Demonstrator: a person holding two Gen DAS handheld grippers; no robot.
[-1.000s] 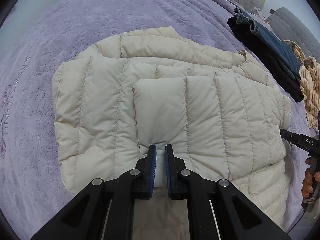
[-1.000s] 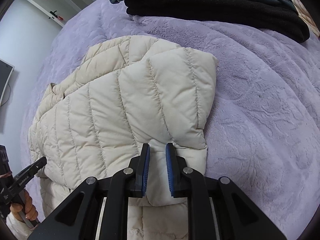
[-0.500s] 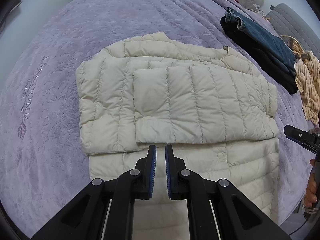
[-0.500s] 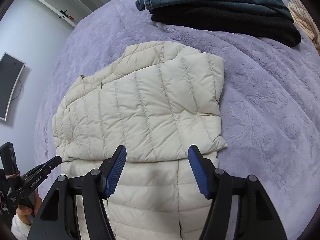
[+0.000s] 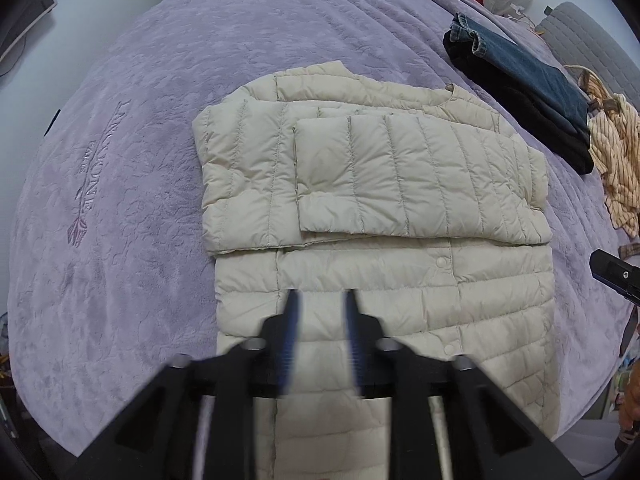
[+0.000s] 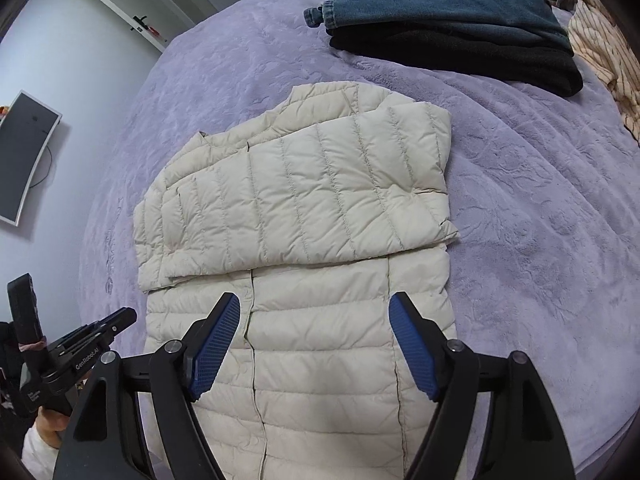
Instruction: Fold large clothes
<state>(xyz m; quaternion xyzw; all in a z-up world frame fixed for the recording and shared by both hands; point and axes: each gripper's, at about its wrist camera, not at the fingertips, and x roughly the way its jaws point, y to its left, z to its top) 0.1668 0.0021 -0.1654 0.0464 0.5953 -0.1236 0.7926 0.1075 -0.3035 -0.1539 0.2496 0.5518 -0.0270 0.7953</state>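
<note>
Both grippers hang over the near half of the jacket (image 5: 400, 184) with nothing between their fingers. Left gripper (image 5: 320, 296): its jaws have just been opening, and its blue pads are motion-blurred, so the gap looks only moderate in its own view; it is apart and holds nothing. Right gripper (image 6: 316, 312): its jaws have also just been opening and now stand wide apart above the jacket's lower body, clear of the fabric as far as the view shows.

That cream quilted jacket lies flat on the bed (image 5: 160, 80), which wears a lilac embossed cover. Its sleeves are folded across the chest, one lying on top of the other, forming a padded band over the upper part. Below the band the body stretches toward the cameras, with snap buttons along the front placket. The collar end points away from the grippers.

Beyond the jacket, near the far edge of the bed, a folded stack sits apart from it: jeans (image 6: 440, 4) on top of a black garment (image 6: 460, 56). Just beside the stack lies a crumpled striped cloth (image 6: 600, 52). A wall-mounted screen (image 6: 24, 152) shows at the left of the right wrist view, and a hand (image 6: 50, 420) grips the left gripper's handle there.
</note>
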